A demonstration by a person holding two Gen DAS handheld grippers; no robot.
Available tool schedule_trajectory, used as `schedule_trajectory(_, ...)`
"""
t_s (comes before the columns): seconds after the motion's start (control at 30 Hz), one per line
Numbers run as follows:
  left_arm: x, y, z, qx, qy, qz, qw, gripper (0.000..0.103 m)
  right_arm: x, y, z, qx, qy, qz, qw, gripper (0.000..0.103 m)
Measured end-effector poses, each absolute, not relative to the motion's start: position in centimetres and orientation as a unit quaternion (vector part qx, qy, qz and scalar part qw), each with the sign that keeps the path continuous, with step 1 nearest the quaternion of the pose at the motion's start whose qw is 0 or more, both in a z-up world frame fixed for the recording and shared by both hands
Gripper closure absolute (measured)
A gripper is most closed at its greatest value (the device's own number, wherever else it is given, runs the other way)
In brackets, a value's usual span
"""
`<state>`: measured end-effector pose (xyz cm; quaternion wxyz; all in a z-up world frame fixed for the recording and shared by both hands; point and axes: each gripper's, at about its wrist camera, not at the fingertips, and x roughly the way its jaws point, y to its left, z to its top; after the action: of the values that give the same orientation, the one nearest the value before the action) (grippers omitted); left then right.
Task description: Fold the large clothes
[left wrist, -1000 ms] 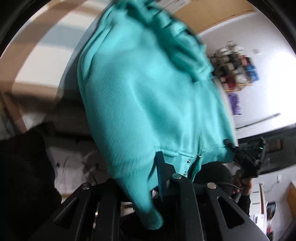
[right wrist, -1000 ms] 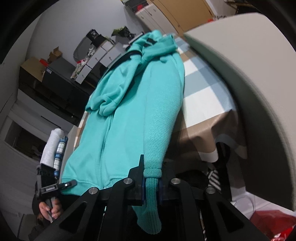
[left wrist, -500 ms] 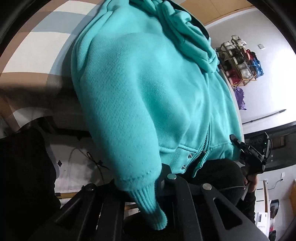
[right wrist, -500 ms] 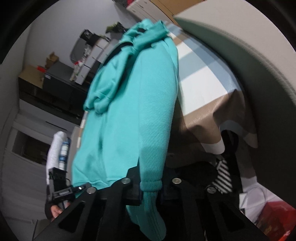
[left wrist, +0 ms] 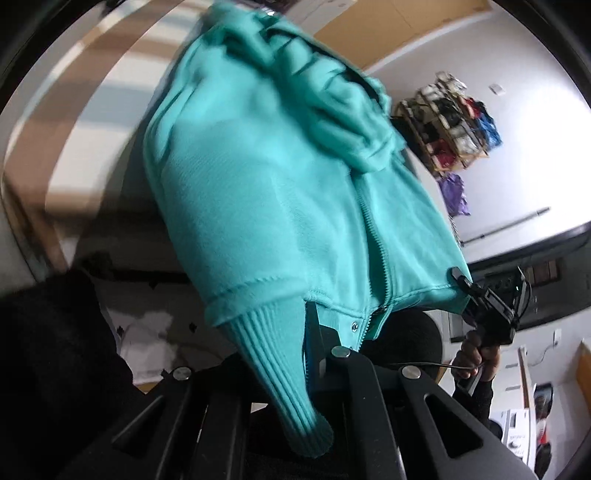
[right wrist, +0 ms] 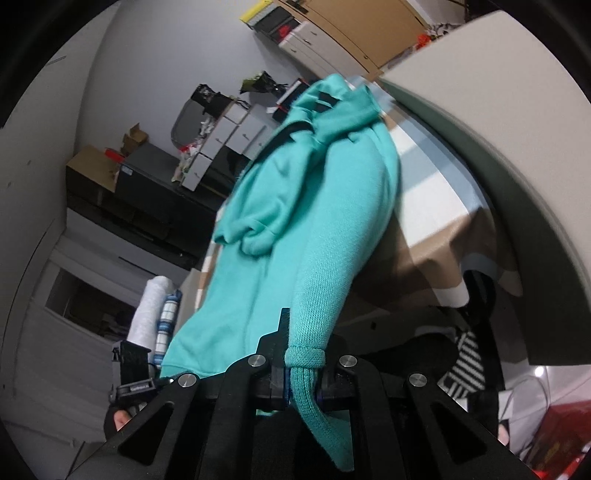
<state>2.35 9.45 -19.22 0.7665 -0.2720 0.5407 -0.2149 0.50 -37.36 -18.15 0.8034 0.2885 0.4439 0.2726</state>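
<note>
Right gripper [right wrist: 303, 373] jaws clamped on ribbed cuff [right wrist: 306, 369] of teal hoodie [right wrist: 295, 221]. Hoodie body lies over checkered tablecloth [right wrist: 436, 206]. Left gripper [right wrist: 138, 373] at hem, state unclear.

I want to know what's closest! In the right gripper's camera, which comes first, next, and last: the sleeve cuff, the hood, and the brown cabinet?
1. Sleeve cuff: pinched in the right gripper.
2. Hood: at the teal hoodie's far end, top centre.
3. Brown cabinet: against the back wall, top right.
</note>
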Motion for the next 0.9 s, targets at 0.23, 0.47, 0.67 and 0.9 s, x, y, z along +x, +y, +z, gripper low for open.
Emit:
schedule_trajectory(0.23, 11.6, 9.2, -13.4, -0.244, 0.526, -0.233, 0.781, 0.101, 6.9, -35.2, -13.9, 0.293, 0.457, 0.283, 0.791, 0.095)
schedule_trajectory(0.47, 27.7, 11.4, -8.8, -0.275, 0.542, -0.191, 0.771, 0.101, 22.2, -32.5, -7.9, 0.287, 0.499, 0.209, 0.790, 0.095)
schedule_trajectory(0.67, 38.0, 12.7, -11.7, -0.305, 0.571, -0.130, 0.751, 0.100, 36.8, -30.5, -10.6, 0.311, 0.583, 0.109, 0.743, 0.094)
schedule_trajectory(0.9, 44.5, 13.4, -17.5, -0.352, 0.609, -0.115, 0.702, 0.100, 43.3, -31.9, -16.4, 0.377, 0.631, 0.085, 0.673, 0.086)
